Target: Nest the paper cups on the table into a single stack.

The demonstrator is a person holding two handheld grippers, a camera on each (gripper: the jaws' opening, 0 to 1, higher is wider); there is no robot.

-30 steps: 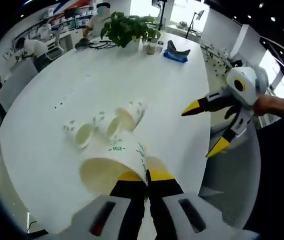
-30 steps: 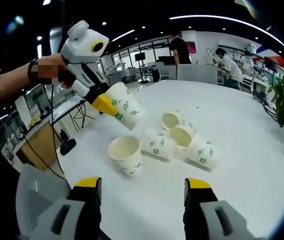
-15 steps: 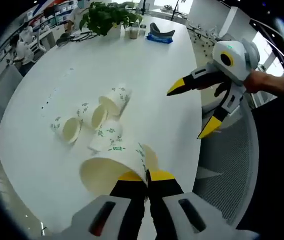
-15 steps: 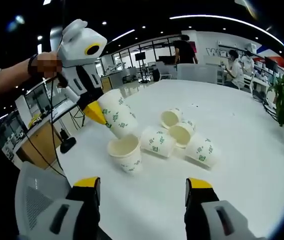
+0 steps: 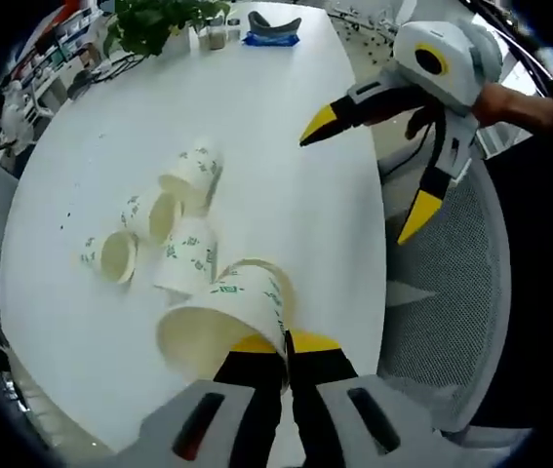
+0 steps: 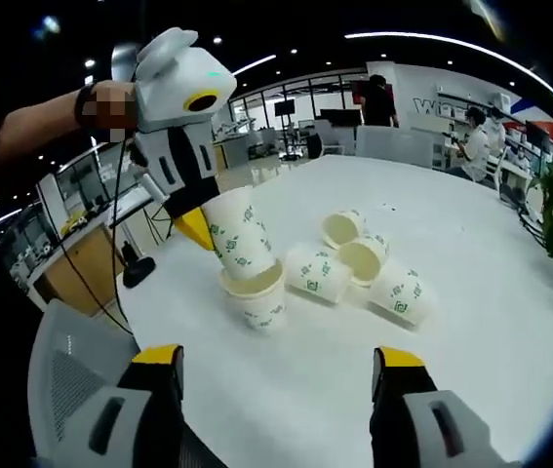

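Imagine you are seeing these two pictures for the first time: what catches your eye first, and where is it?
The left gripper grips a paper cup by its rim, lowering its base into an upright cup near the white table's edge. Beside them lie four loose cups on their sides. The right gripper waits open, in front.

We see our left gripper (image 5: 286,343) at the bottom of the left gripper view: two black jaws with yellow tips on a grey body with dark slots, one showing red. At the upper right of that view our right gripper (image 5: 374,161) has a white round head, black arms and pointed yellow tips. In the right gripper view, a dark band, maybe a watch, sits on the wrist at the upper left.
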